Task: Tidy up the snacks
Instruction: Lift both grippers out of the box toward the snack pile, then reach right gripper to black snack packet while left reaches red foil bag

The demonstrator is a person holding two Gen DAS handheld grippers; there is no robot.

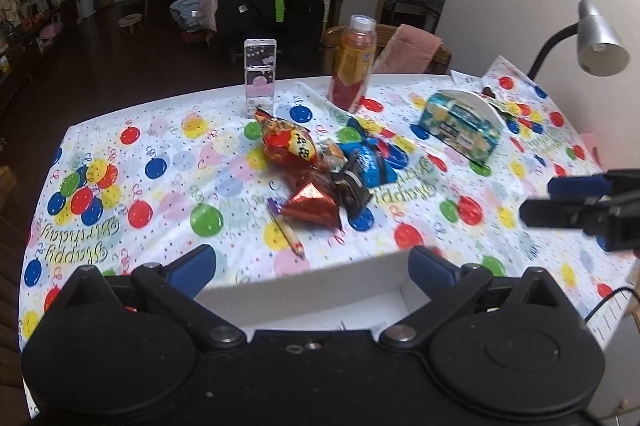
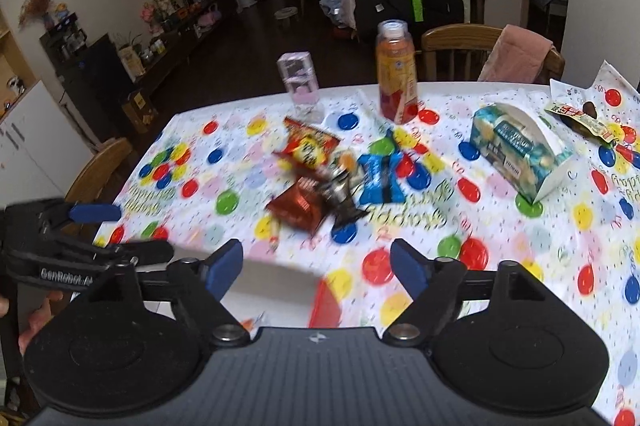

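A cluster of snack packets lies near the middle of the tabletop, which is covered by a white plastic cloth printed with coloured balloons (image 1: 132,185). The cluster holds a red and yellow crinkled snack bag (image 1: 288,145), a small red foil pyramid-shaped packet (image 1: 314,205) on its near side, a dark brown and black wrapped snack (image 1: 350,185) and a blue shiny snack packet (image 1: 370,161) to the right. A thin cream stick-shaped packet with a purple end (image 1: 286,230) lies just in front of the foil packet.

The left gripper (image 1: 312,262) has its blue-padded fingers spread wide with nothing between them; it hovers over a white open cardboard box (image 1: 300,290) at the near edge, well short of the snacks. The right gripper (image 2: 316,266) is likewise spread and empty, near the same edge, with the snacks ahead of it and apart from it.

Toward the far edge stand a clear rectangular plastic container with pink contents (image 1: 260,73) and an orange-labelled plastic drink bottle (image 1: 354,65). A teal and white patterned tissue box (image 1: 460,125) lies toward the right edge.
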